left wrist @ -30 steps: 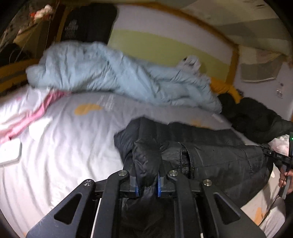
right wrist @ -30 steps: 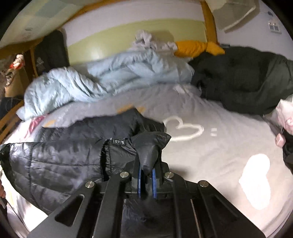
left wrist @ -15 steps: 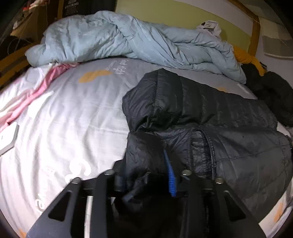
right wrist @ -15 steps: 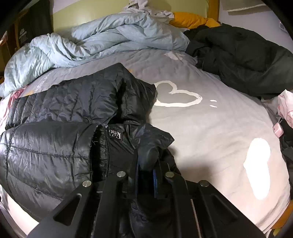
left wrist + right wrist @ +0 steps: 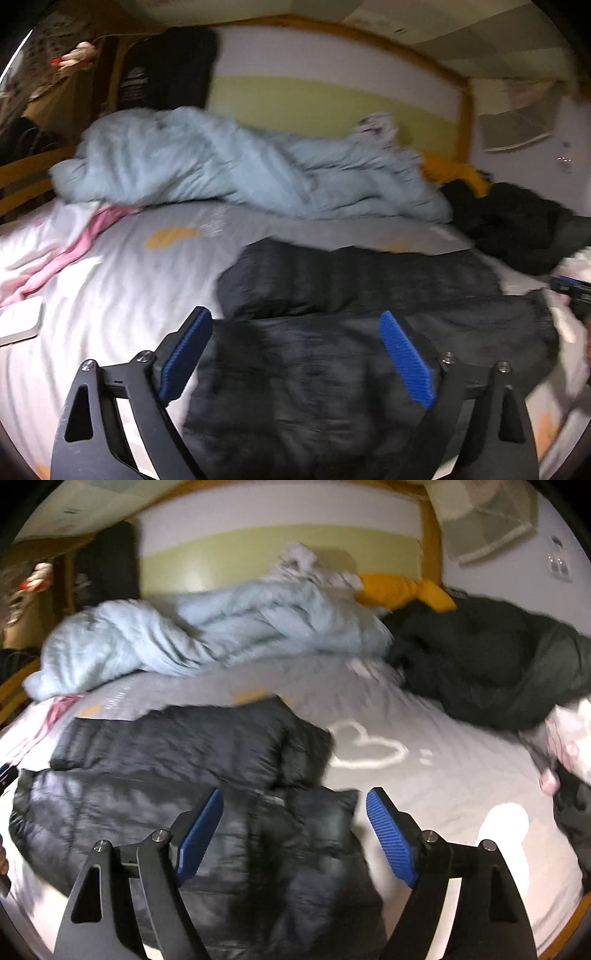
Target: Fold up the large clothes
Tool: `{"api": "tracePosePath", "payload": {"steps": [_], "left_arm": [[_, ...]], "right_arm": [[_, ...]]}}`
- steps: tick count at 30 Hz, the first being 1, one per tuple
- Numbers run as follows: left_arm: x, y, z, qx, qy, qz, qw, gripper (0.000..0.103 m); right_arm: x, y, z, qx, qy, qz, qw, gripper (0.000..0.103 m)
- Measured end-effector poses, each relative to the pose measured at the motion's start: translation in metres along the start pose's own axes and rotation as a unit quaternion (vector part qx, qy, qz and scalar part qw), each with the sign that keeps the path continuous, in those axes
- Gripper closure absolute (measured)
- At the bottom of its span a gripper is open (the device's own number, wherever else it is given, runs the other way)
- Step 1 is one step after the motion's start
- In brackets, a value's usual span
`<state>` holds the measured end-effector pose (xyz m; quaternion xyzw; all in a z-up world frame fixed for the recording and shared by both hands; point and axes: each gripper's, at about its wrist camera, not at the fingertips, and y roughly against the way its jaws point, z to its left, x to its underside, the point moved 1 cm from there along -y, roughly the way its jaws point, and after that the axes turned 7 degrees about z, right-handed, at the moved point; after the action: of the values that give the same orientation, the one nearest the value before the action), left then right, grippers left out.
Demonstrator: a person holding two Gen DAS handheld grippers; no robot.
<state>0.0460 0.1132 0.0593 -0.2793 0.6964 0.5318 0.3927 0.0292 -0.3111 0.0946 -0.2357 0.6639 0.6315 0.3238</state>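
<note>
Left wrist view, left to right: a flat white tablet-like slab (image 5: 20, 320) lies at the left edge of the bed. A pink cloth strip (image 5: 79, 243) trails across the white-grey printed bed sheet (image 5: 122, 280). Behind it, a crumpled pale-blue quilted duvet (image 5: 236, 173) spans the head of the bed. The black quilted puffer jacket (image 5: 369, 295) lies flat on the sheet, its folded upper layer nearer the duvet. The left tool (image 5: 295, 354) hovers over the near portion of the jacket with its blue ribbed pads spread wide apart, gripping nothing. A mustard-yellow cloth bundle (image 5: 456, 173) and a dark heaped garment (image 5: 517, 229) occupy the far right. The frame is motion-blurred.

Right wrist view, left to right: the same jacket (image 5: 177, 775) covers the left and centre of the sheet. The right tool (image 5: 295, 834) sits above the jacket's right near corner, pads likewise wide apart and empty. A white heart outline print (image 5: 365, 749) shows on the sheet just right of the jacket. The dark garment (image 5: 498, 668) lies at the far right, well apart from the jacket.
</note>
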Motion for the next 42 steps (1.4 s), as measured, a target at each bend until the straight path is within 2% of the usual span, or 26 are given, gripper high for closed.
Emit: {"api": "tracePosePath", "payload": {"steps": [2,4,6,10,15,19,23,27,30,33,35,36,37,38,39,41,42], "left_arm": [[0.001,0.009,-0.013,0.007,-0.025,-0.011,0.9996,0.000],[0.005,0.017,-0.028,0.011,-0.053,-0.018,0.9984,0.000],[0.013,0.019,-0.041,0.023,-0.075,-0.006,0.9969,0.000],[0.032,0.015,-0.061,0.024,-0.104,0.023,0.9940,0.000],[0.067,0.005,-0.082,0.048,-0.128,0.092,0.9863,0.000],[0.090,-0.002,-0.102,0.014,-0.177,0.117,0.9770,0.000],[0.103,-0.012,-0.110,-0.011,-0.200,0.142,0.9694,0.000],[0.110,-0.028,-0.103,-0.062,-0.202,0.165,0.9633,0.001],[0.109,-0.037,-0.088,-0.104,-0.181,0.167,0.9635,0.000],[0.102,-0.045,-0.067,-0.146,-0.149,0.172,0.9628,0.001],[0.097,-0.046,-0.050,-0.156,-0.117,0.170,0.9660,0.007],[0.094,-0.046,-0.043,-0.149,-0.103,0.170,0.9687,0.019],[0.091,-0.045,-0.038,-0.136,-0.092,0.172,0.9712,0.039],[0.090,-0.045,-0.037,-0.126,-0.090,0.176,0.9722,0.055],[0.089,-0.045,-0.037,-0.118,-0.095,0.181,0.9717,0.079],[0.090,-0.037,-0.040,-0.117,-0.102,0.177,0.9720,0.086],[0.089,-0.031,-0.041,-0.117,-0.100,0.177,0.9722,0.088]], "right_arm": [[0.002,0.011,0.012,-0.003,0.024,-0.026,0.999,0.016],[0.005,0.020,0.026,-0.006,0.051,-0.047,0.998,0.016],[0.009,0.024,0.037,-0.018,0.067,-0.054,0.996,0.016],[0.024,0.025,0.056,-0.047,0.083,-0.032,0.995,0.012],[0.058,0.023,0.084,-0.061,0.128,0.006,0.990,0.012],[0.089,0.021,0.105,-0.058,0.183,0.030,0.981,0.012],[0.113,0.016,0.129,-0.055,0.252,0.055,0.965,0.012],[0.125,-0.001,0.140,0.017,0.288,0.066,0.955,0.012],[0.123,-0.023,0.130,0.055,0.263,0.106,0.957,0.012],[0.117,-0.031,0.118,0.094,0.246,0.108,0.959,0.012],[0.115,-0.034,0.113,0.120,0.239,0.106,0.958,0.012],[0.114,-0.035,0.111,0.125,0.236,0.106,0.958,0.012],[0.112,-0.034,0.107,0.123,0.229,0.106,0.960,0.013],[0.112,-0.032,0.105,0.119,0.226,0.105,0.961,0.028],[0.111,-0.030,0.104,0.117,0.222,0.107,0.962,0.054],[0.111,-0.025,0.097,0.102,0.206,0.112,0.967,0.076],[0.111,-0.022,0.094,0.089,0.195,0.114,0.970,0.082]]}}
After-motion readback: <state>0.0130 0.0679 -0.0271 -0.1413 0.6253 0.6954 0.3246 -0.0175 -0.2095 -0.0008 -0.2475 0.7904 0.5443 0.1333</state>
